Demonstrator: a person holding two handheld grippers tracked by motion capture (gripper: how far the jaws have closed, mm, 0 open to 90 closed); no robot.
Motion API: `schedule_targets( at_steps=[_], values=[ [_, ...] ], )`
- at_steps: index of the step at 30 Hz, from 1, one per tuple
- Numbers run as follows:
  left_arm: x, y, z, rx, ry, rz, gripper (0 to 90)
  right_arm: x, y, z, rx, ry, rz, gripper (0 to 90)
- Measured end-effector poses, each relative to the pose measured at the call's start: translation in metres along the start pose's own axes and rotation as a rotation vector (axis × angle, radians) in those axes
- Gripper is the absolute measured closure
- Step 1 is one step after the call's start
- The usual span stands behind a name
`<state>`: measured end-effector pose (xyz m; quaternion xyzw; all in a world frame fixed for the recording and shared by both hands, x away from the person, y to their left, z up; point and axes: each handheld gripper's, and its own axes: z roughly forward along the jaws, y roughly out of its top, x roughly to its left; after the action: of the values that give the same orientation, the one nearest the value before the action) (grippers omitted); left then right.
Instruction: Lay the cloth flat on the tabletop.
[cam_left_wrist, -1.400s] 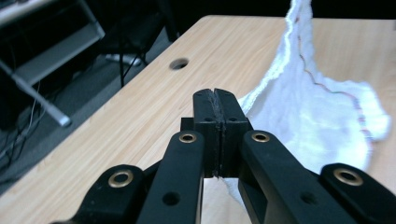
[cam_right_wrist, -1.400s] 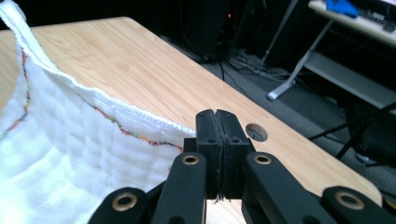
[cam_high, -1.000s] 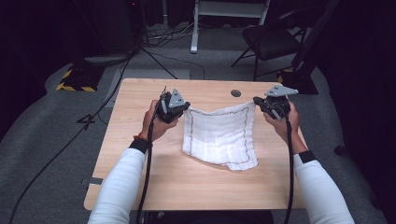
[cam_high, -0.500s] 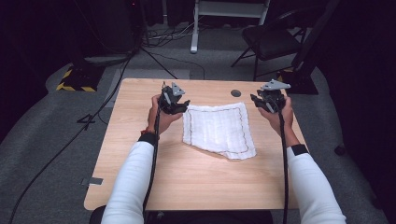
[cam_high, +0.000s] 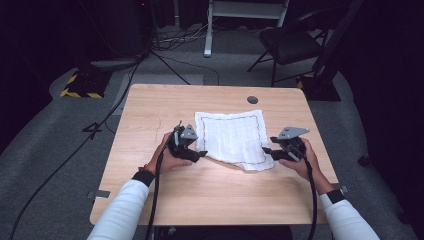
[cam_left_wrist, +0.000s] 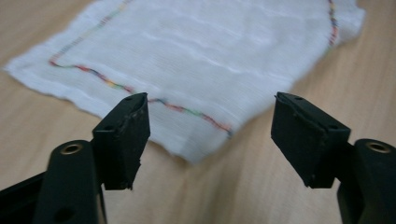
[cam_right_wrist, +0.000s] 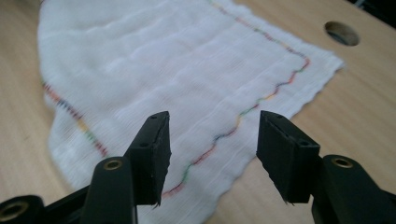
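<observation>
Cloth, white woven square with wavy multicoloured stitched border, lies flat near the round hole in the wooden table. Left gripper and right gripper flank its near corners, black jaws just been opening, nothing pinched.

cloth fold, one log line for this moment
cloth: on table | left gripper: open, near edge | right gripper: open, near edge
</observation>
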<state>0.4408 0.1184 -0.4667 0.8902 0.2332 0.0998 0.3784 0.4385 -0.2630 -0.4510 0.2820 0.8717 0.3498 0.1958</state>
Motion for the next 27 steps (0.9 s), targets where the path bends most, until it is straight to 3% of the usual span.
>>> schedule_targets(
  at_steps=[4,6,10,13,18,24,27],
  values=[
    [-0.005,-0.006,0.010,0.036,-0.051,0.019,34.7,0.018,-0.010,0.003,0.025,0.054,-0.034,48.0],
    [-0.006,-0.006,0.016,0.050,-0.026,0.044,39.2,0.023,-0.015,0.006,0.039,0.068,-0.043,49.2],
    [-0.004,-0.004,0.024,0.043,-0.032,0.059,53.2,0.021,-0.021,0.011,0.067,0.069,-0.034,50.9],
    [-0.001,-0.007,0.029,0.039,-0.027,0.060,70.7,0.017,-0.024,0.012,0.063,0.076,-0.004,52.5],
    [0.001,-0.008,0.028,0.037,-0.038,0.084,85.8,0.013,-0.029,0.013,0.066,0.071,0.009,52.4],
    [-0.006,-0.012,0.022,0.046,-0.061,0.101,88.4,0.015,-0.038,0.011,0.066,0.093,0.026,62.0],
    [-0.012,-0.014,0.013,0.028,-0.073,0.095,88.5,0.022,-0.042,0.004,0.078,0.087,0.018,64.0]
  ],
)
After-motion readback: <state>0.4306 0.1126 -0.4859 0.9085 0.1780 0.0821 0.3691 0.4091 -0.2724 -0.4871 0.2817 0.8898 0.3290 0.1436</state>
